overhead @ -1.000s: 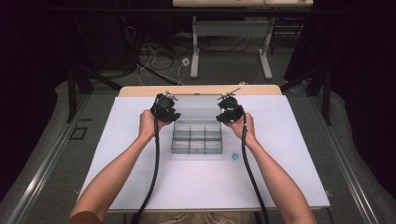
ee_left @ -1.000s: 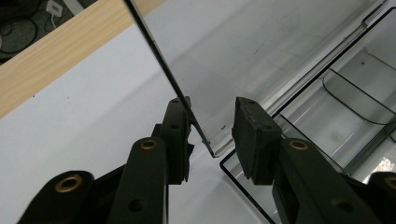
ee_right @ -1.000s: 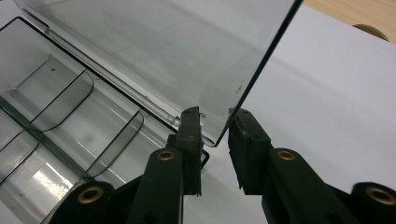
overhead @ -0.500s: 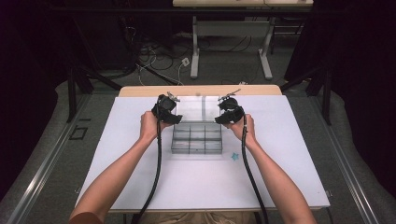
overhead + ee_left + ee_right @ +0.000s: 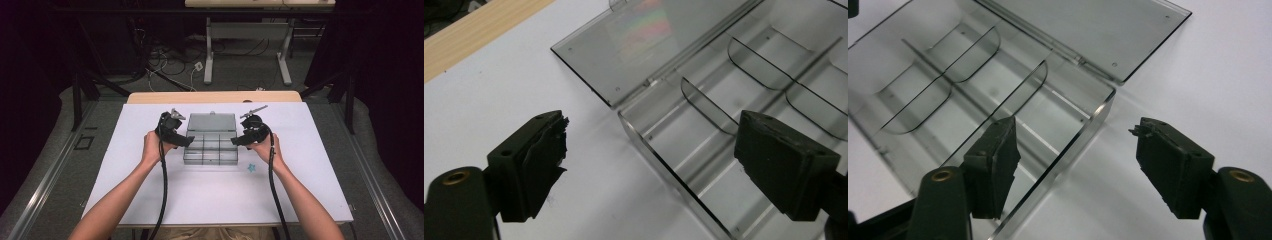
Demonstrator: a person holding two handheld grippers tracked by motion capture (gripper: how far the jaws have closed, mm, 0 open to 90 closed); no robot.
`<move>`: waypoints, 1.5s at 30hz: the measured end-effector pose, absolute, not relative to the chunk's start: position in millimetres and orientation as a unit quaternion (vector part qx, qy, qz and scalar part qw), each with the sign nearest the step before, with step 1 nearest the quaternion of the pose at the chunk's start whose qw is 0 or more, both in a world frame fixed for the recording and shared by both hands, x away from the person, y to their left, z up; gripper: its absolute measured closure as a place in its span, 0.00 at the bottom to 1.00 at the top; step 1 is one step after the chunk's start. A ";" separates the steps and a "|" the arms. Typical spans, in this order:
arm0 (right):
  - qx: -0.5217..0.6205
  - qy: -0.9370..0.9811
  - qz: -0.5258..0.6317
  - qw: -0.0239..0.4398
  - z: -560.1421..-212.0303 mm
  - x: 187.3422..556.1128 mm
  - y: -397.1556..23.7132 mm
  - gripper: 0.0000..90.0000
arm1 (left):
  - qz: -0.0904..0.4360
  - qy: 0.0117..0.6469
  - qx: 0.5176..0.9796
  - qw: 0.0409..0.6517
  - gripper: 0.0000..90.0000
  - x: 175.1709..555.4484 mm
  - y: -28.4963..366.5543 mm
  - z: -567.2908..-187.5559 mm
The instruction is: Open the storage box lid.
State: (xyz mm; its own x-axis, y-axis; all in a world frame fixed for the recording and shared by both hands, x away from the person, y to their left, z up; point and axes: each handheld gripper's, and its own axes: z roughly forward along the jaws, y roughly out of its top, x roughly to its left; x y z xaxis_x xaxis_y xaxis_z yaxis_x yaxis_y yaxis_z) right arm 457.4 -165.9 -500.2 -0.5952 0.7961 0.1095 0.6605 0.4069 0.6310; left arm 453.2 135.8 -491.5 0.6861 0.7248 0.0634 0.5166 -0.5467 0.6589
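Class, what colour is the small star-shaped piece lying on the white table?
Light blue star; high view.

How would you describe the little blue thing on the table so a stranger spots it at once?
On the white table, find the clear compartment box in the middle. Just off its near right corner, beside the right hand, lies a small star, teal, the one coloured thing there.

Table: a white table (image 5: 215, 200) is seen from above.
Box: a clear compartment box (image 5: 210, 147) is laid open, lid (image 5: 210, 121) flat behind.
Grippers: the left gripper (image 5: 189, 142) and right gripper (image 5: 235, 142) are held at the box's two ends.
Star: a small blue star (image 5: 251, 168) is placed near the box's right front corner.
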 end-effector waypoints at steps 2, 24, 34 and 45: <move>0.434 0.823 0.352 0.100 -502.2 450.5 -169.1 0.34 | 0.163 0.355 0.865 0.314 0.12 445.8 140.6 -492.9; 0.390 0.839 0.365 0.101 -501.8 379.6 -193.7 0.16 | 0.163 0.345 0.866 0.323 0.00 379.1 165.6 -506.2; 0.388 0.836 0.376 0.096 -506.1 363.4 -203.3 0.11 | 0.168 0.349 0.858 0.335 0.00 360.2 176.1 -507.8; 0.388 0.837 0.376 0.088 -513.4 347.2 -211.1 0.02 | 0.171 0.350 0.853 0.348 0.00 336.3 190.8 -508.2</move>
